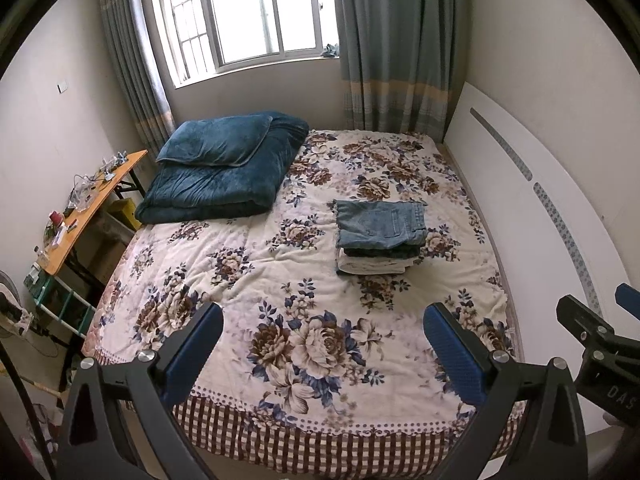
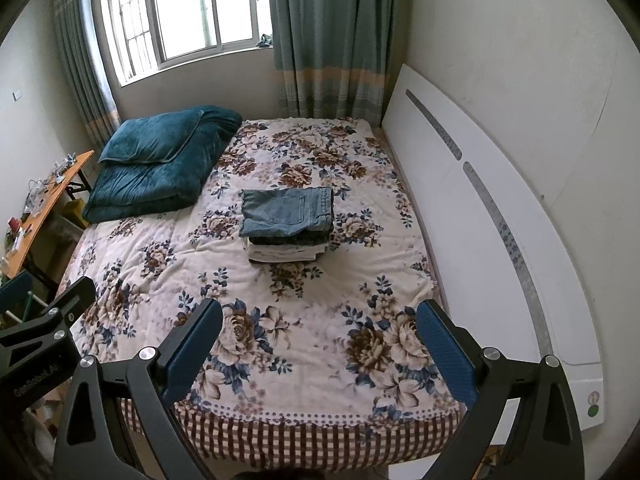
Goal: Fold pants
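Observation:
A folded pair of blue jeans [image 1: 380, 222] lies on top of a small stack of folded clothes [image 1: 372, 264] on the floral bed cover [image 1: 280, 280]. The stack also shows in the right wrist view, jeans [image 2: 286, 210] on top. My left gripper [image 1: 322, 344] is open and empty, held above the near end of the bed, well short of the stack. My right gripper [image 2: 320, 344] is open and empty too, beside it on the right. The right gripper's body shows at the right edge of the left wrist view [image 1: 592, 336].
A folded dark teal quilt with a pillow [image 1: 224, 168] lies at the far left of the bed. A white headboard [image 1: 540, 216] runs along the right side. An orange side table [image 1: 88, 204] with clutter stands left. Window and curtains [image 1: 392, 40] are behind.

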`<control>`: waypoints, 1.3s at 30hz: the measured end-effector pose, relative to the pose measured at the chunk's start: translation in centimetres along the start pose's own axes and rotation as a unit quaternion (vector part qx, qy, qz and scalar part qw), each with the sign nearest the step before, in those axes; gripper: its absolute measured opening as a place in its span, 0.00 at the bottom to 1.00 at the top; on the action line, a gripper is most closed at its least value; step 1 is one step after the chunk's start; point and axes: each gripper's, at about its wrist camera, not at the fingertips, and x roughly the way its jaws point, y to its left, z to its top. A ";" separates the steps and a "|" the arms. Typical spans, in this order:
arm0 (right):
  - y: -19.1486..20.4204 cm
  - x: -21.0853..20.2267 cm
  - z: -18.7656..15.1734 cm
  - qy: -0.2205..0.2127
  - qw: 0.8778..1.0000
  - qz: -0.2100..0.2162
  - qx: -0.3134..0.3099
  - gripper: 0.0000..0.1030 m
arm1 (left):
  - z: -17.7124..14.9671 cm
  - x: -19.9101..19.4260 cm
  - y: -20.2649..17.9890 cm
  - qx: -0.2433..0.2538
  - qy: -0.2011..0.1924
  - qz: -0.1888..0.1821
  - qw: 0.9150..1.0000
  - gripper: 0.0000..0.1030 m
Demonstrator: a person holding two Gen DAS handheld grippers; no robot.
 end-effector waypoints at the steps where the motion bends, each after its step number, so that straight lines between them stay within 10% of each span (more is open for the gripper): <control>1: 0.0 0.0 0.0 0.000 1.000 -0.001 -0.001 0.97 | 0.0 0.0 0.0 -0.001 0.000 0.000 1.000 0.99; 39: -0.2 -1.3 -0.5 -0.001 1.000 0.015 -0.002 0.97 | 1.0 -1.0 -1.7 0.004 -0.008 -0.004 1.000 0.99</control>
